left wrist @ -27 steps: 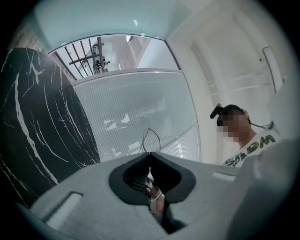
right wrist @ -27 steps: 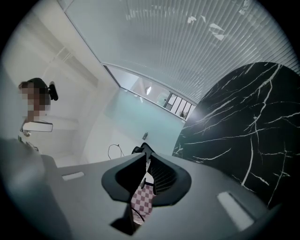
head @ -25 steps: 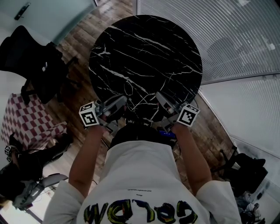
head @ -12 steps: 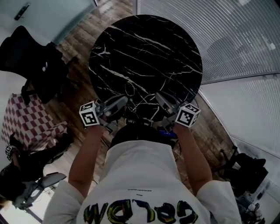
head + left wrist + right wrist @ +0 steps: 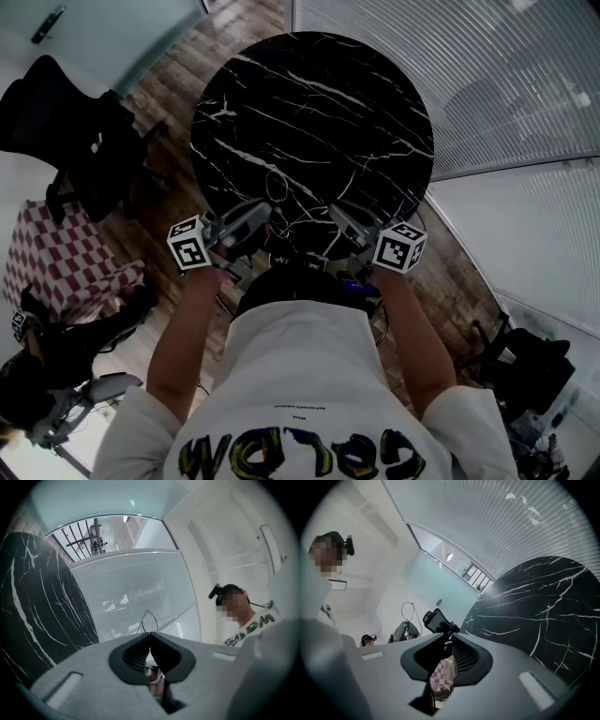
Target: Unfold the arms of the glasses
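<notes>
The fingers (image 5: pixel 133 656) of the left gripper (image 5: pixel 150 633) are pressed together at their tips. They pinch the thin wire of the glasses (image 5: pixel 149 620), and a loop of that wire stands up just beyond them. The fingers (image 5: pixel 466 658) of the right gripper (image 5: pixel 449 634) stand a narrow slit apart and have just been opening. Nothing can be made out between them, and the wire is too fine to tell whether it touches them.

In the head view the two grippers point toward each other over the near rim of the round black marble table (image 5: pixel 309 112). The glasses show there only as faint lines between the tips. The person's hands hold the grippers close in front of a white shirt (image 5: pixel 309 375).

Farther out, a black office chair (image 5: pixel 84 141) stands on the wooden floor (image 5: pixel 178 66) left of the table. A red-and-white checked seat (image 5: pixel 56 253) is nearer the person on that side. Ribbed wall panels (image 5: pixel 469 75) run along the right.
</notes>
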Demonstrator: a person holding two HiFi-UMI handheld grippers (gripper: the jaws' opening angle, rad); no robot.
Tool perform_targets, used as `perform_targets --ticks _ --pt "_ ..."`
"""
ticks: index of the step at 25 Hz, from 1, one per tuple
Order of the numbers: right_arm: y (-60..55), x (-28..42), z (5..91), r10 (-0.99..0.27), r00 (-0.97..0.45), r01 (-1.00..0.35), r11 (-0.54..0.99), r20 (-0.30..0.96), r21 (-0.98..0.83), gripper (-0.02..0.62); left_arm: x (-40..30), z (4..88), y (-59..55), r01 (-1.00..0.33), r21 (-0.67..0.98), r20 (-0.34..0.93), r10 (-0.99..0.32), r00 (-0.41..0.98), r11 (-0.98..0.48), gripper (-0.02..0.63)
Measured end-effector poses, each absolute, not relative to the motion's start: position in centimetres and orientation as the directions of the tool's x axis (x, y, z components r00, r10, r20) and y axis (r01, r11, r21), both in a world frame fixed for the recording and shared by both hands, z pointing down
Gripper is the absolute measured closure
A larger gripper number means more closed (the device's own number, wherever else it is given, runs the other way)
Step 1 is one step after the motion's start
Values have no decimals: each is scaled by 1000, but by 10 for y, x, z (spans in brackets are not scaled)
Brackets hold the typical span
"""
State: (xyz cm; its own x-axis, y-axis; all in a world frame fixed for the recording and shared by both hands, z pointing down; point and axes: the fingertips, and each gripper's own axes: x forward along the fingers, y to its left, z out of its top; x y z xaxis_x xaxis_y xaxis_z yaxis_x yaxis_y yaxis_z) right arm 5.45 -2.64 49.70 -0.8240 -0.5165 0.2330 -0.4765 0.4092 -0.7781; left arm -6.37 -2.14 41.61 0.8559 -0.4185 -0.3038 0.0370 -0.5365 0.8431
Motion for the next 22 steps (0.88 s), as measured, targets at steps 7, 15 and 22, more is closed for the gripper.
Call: perform_targets --ticks 7,15,22 --pt "-16 54 501 -488 -841 -456 408 234 -791 546 -64 415 -23 39 842 -311 -425 850 -539 597" --pt "-15 55 500 -483 -847 -443 410 222 -797 474 -64 417 -20 40 844 -303 -415 858 -535 597" --pt "-31 69 476 -548 -818 -472 462 177 -751 445 -62 420 -19 33 848 -292 -414 862 -529 597"
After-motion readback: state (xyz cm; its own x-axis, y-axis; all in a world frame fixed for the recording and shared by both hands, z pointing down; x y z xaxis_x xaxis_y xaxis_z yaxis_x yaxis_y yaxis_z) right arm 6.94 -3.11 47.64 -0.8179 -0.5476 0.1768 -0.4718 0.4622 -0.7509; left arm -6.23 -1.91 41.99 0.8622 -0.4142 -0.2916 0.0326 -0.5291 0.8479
